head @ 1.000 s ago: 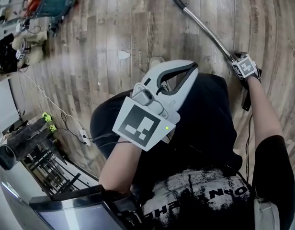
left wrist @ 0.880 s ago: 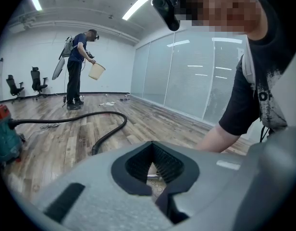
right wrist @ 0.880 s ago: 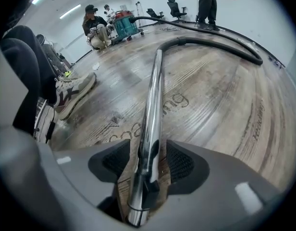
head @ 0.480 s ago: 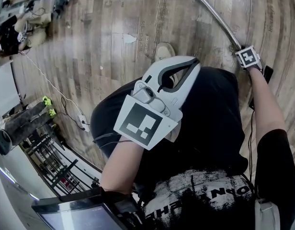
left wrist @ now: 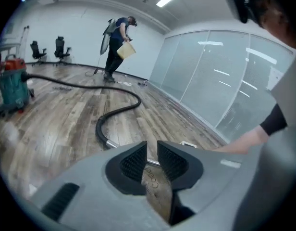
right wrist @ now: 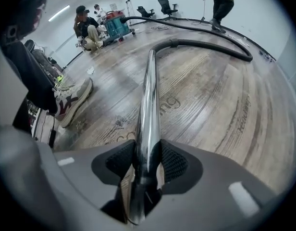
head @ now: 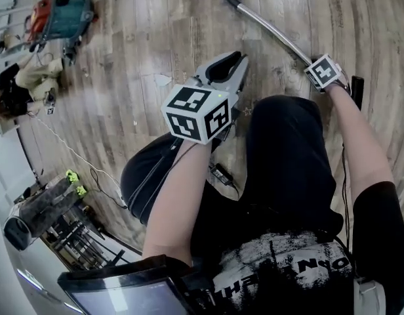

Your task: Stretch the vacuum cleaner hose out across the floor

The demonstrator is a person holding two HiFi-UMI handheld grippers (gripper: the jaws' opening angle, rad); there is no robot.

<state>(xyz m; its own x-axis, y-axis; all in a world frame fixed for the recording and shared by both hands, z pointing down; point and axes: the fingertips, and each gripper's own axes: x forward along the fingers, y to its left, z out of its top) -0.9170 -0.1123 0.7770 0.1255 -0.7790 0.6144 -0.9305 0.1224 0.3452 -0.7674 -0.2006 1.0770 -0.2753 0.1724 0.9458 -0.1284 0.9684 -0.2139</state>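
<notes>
Wood-plank floor [head: 143, 38] in an open room with a glass partition wall [left wrist: 220, 76]; the vacuum cleaner [left wrist: 13, 83] stands by the floor's far-left edge, and its black hose [left wrist: 114, 112] snakes rightward across the boards to a chrome wand [right wrist: 149, 105]. The left gripper [left wrist: 152, 154] hangs over bare floor, its fingers [left wrist: 136, 160] a little apart, just opened and empty; the right gripper [right wrist: 148, 161] has just closed and is clenched on the wand's near end. Only the left gripper view shows a standing person [left wrist: 117, 47] beyond the hose loop; only the right gripper view shows a sneaker [right wrist: 71, 102] left of the wand.
</notes>
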